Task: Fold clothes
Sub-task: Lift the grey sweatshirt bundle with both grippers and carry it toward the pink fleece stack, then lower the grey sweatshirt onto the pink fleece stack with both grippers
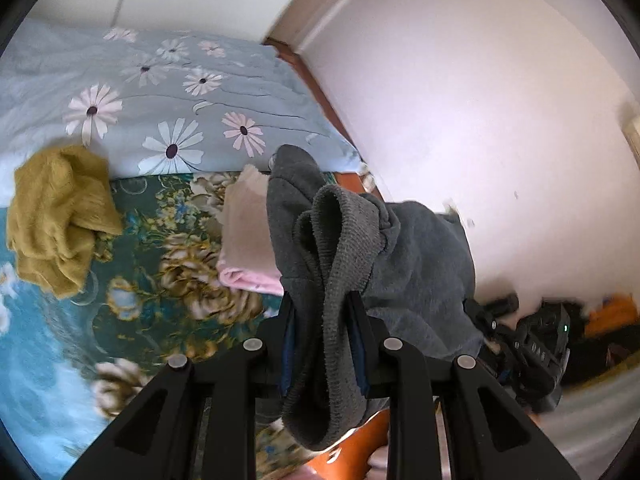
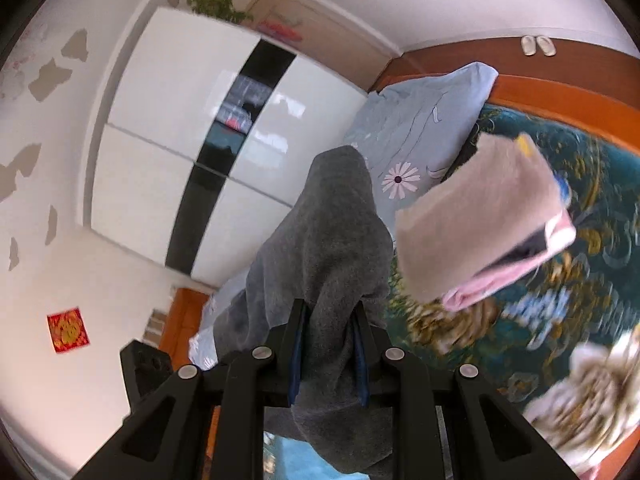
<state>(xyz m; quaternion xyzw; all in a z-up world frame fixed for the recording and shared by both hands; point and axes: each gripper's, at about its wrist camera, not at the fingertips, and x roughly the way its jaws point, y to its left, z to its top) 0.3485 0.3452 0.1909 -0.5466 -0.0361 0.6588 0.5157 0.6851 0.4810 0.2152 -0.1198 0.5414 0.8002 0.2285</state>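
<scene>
We saw soft, even daylight in both views, with bright window reflections glaring on the glossy white wardrobe doors (image 2: 160, 128). Fisheye distortion bent walls and darkened the corners. Motion blur smeared the teal floral bedspread (image 2: 560, 340) at the right edge and the dark gear (image 1: 536, 344) beyond the bed.

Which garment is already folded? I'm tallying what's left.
The pink garment: a flat, squared stack. The mustard one lies crumpled; the grey one hangs from both grippers.

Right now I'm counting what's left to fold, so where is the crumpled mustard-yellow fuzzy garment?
In the left wrist view, the crumpled mustard-yellow fuzzy garment lies at far left on the teal floral bedspread, just below the pale blue daisy-print quilt.
</scene>
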